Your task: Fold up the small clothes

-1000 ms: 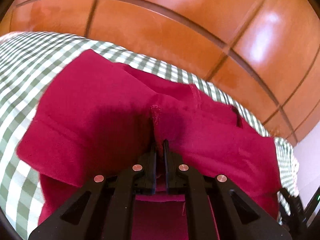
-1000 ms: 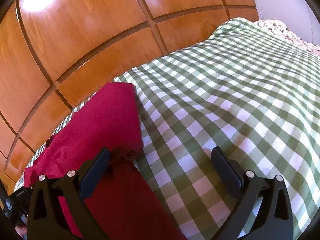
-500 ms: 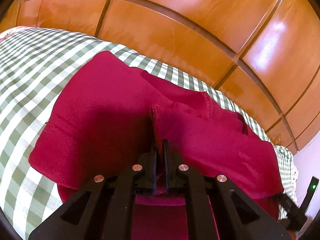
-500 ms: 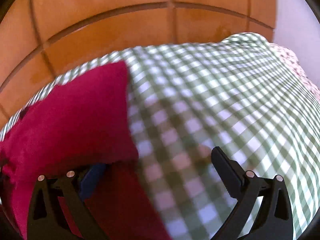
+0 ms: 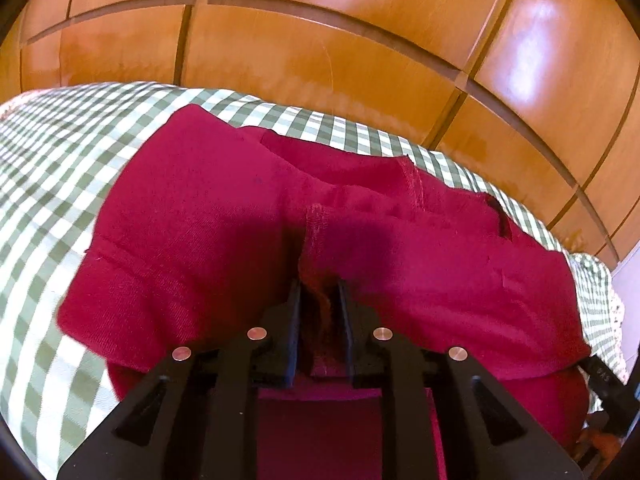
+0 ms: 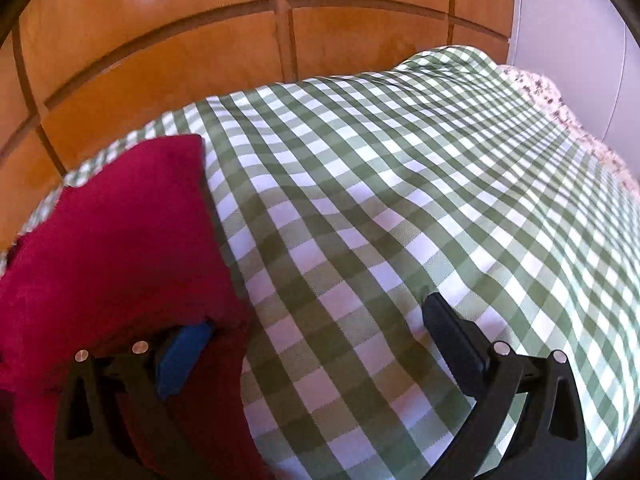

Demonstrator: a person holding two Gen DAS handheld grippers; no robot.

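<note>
One garment on the bed here: a crimson red woven-fabric clothing piece (image 5: 420,248), bunched up and folded over itself on the green-and-white checked bedsheet (image 5: 60,184). It sits near the sheet's far edge, right below the glossy orange-brown wooden panelled headboard (image 5: 320,52).

Two grippers in play. The left gripper (image 5: 319,300) has its two black fingers nearly together with a raised seam ridge of the red cloth pinched between them, so it's clamped on the fabric. A stitched hem runs up from the pinch point, and I count one dark slit-like opening further right on the garment.

The right gripper (image 6: 320,332) is spread wide. One finger with a blue pad (image 6: 182,354) rests on or just under the red garment's (image 6: 120,240) edge (can't tell which); the other black finger (image 6: 454,338) is well apart, over bare checked sheet (image 6: 400,184). Nothing is held between them.

There's also a strip of floral-patterned fabric (image 6: 560,96) at the sheet's far right edge, next to a pale wall (image 6: 572,20).
</note>
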